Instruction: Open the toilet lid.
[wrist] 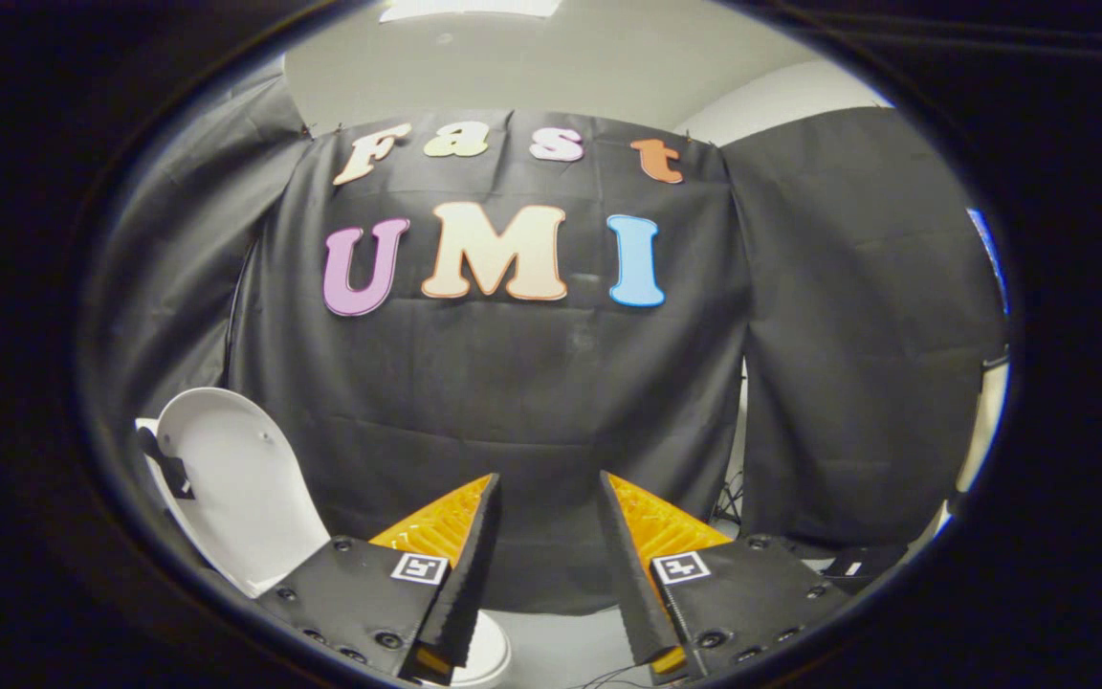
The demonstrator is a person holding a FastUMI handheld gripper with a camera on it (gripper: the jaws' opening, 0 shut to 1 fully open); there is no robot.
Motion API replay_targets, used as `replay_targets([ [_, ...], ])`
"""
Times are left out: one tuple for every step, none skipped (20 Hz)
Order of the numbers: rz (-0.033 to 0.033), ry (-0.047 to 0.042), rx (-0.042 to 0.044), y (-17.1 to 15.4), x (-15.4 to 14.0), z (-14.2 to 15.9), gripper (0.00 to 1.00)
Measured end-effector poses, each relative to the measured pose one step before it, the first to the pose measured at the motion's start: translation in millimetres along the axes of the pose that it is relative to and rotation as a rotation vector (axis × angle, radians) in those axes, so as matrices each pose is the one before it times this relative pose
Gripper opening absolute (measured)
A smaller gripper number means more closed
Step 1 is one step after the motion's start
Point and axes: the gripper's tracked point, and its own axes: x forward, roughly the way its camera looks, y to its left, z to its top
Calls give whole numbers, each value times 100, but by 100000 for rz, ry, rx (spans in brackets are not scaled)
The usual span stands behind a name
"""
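Observation:
The white toilet lid [231, 483] stands raised and upright to the left of my fingers, its underside facing me, leaning toward the black booth wall. A small white rounded part of the toilet [486, 655] shows low down beside my left finger. My gripper [549, 493] is open, with a clear gap between the two orange-and-black fingers [455, 536] and nothing held. The fingers point at the black cloth wall, to the right of the lid and apart from it.
Black cloth walls [532, 402] close off the booth ahead and to the right. A strip of pale floor [561, 646] shows below the cloth between the fingers. Some cables and a dark object [852, 565] lie low on the right.

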Motion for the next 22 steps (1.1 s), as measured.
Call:
replay_targets([
  [-575, 324, 1025, -638, -132, -292, 63],
  [-544, 354, 938, -566, -162, -385, 63],
  [181, 192, 671, -242, -123, -119, 63],
  [637, -248, 319, -86, -237, -35, 63],
  [434, -168, -47, -185, -132, 17, 63],
  [1233, 181, -31, -222, -116, -91, 63],
  [2677, 813, 756, 174, -205, -115, 63],
  [4279, 1463, 1407, 502, -127, -431, 63],
  [6009, 2333, 2106, 774, -193, -445, 63],
  [6952, 2156, 2467, 954, -141, -536, 63],
  [6847, 2029, 2618, 966, 40, -200, 63],
  [5200, 1399, 1800, 397, 11, -226, 63],
  [1793, 1868, 786, -204, -157, -488, 63],
  [-501, 2128, -749, -861, -286, -593, 63],
  [636, 2024, -705, -320, -223, -425, 63],
  [622, 1310, -685, 9, -119, -244, 63],
  [-173, 743, -811, -256, -211, -83, 63],
  [-742, 178, -1506, -379, -313, -71, 63],
  [-1052, 95, -1531, -419, -359, -16, 63],
  [-1417, 400, -2009, -475, -243, -274, 63],
  [-1637, 1275, -1578, -547, -309, -400, 63],
  [-544, 2063, -1057, -272, -192, -675, 63],
])
